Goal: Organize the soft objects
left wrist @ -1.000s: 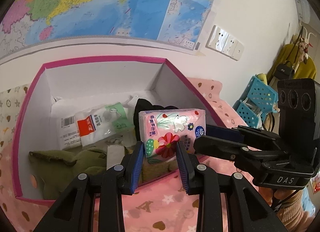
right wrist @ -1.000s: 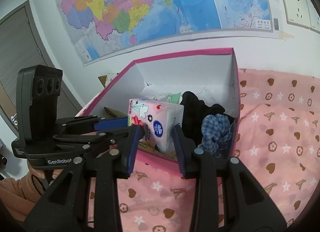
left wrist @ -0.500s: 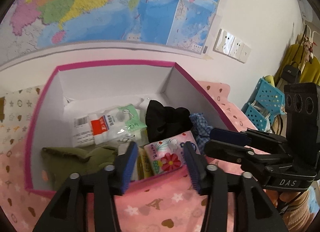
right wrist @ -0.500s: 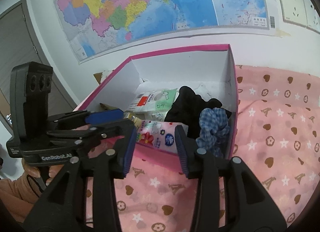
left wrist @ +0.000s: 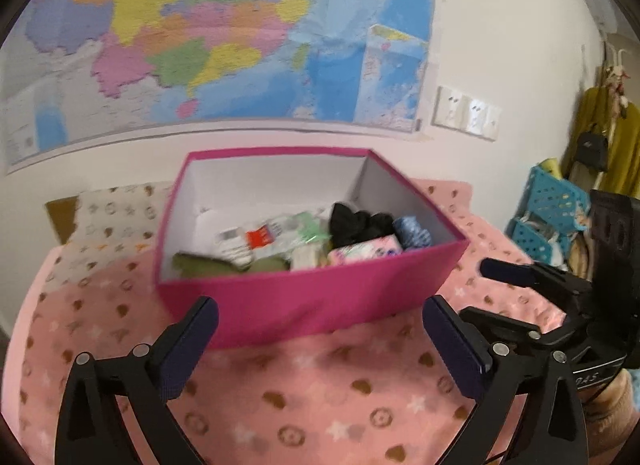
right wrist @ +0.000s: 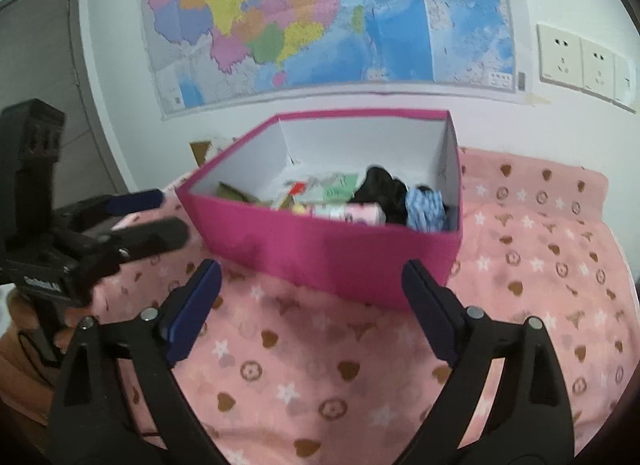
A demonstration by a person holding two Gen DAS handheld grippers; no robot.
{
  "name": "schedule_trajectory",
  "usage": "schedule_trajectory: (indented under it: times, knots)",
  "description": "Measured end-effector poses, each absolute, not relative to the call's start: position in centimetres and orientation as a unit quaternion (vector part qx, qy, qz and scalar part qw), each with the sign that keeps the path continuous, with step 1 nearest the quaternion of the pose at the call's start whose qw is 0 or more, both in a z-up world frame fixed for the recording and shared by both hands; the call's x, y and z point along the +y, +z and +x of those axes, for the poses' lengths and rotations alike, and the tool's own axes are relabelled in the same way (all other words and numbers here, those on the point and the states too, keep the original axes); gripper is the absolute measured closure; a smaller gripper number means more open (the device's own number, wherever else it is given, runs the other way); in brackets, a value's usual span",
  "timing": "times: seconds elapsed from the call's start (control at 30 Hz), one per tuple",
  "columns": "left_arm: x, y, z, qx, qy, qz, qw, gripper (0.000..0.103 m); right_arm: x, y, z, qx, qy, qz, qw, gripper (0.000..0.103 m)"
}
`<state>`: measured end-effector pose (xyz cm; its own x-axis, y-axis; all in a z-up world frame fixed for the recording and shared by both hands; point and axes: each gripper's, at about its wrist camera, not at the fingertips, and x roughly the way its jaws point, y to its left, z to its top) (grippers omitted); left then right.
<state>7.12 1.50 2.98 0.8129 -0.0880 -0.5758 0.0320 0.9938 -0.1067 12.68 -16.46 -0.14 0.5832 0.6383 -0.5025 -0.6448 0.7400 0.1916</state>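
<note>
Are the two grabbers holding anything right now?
No. The left gripper and right gripper are both opening with nothing between them; the tissue pack lies in the pink box.

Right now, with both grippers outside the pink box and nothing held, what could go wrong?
1. The tissue pack lies close against the pink box's front wall, partly on other items. It may sit unevenly or slip if the box is bumped.
2. The left gripper and right gripper, jaws opening and empty, are close together near that wall; they might knock each other or push the box across the pink blanket.
</note>
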Motion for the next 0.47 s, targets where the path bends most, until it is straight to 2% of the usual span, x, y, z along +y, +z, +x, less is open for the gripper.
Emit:
schedule_trajectory:
  times: [0.47]
  knots:
    - [1.0, -0.3, 4.1, 0.335, 0.034, -0.024, 0.941, 0.000, -16.0, -2.2, 9.6, 0.298, 0.356, -0.019, 0.886, 0.009]
